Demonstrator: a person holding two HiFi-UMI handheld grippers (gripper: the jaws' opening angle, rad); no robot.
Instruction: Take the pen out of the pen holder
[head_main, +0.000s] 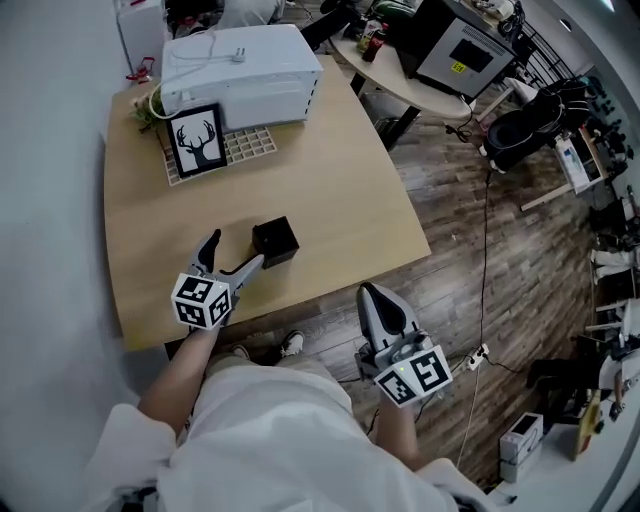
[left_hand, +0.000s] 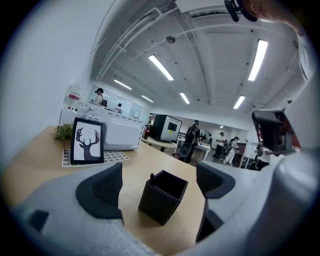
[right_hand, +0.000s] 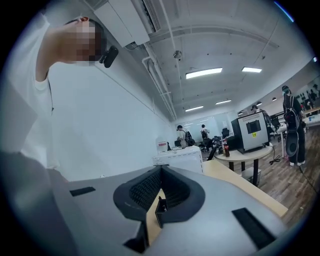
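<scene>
Left gripper view: I read the left gripper's (head_main: 235, 250) fingers (left_hand: 102, 192) spread, touching nothing. The black square pen holder (left_hand: 162, 196) stands ahead on the light wooden bench (head_main: 340, 180), black pen (left_hand: 152, 177) at its 10 o'clock corner. The right gripper's (head_main: 370, 293) fingers are pressed together, empty, at 4 o'clock of the holder.

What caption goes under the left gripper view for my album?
Open left gripper faces the black pen holder, pen poking out.

An open-plan lab workspace, this: long strip lights (left_hand: 161, 67) on a bare ceiling, people (left_hand: 191, 135) standing among the far benches, a boxy black machine (head_main: 465, 50) on a round table (head_main: 400, 85) far right, a cable (head_main: 487, 250) trailing across the wood-look floor (head_main: 520, 300).
</scene>
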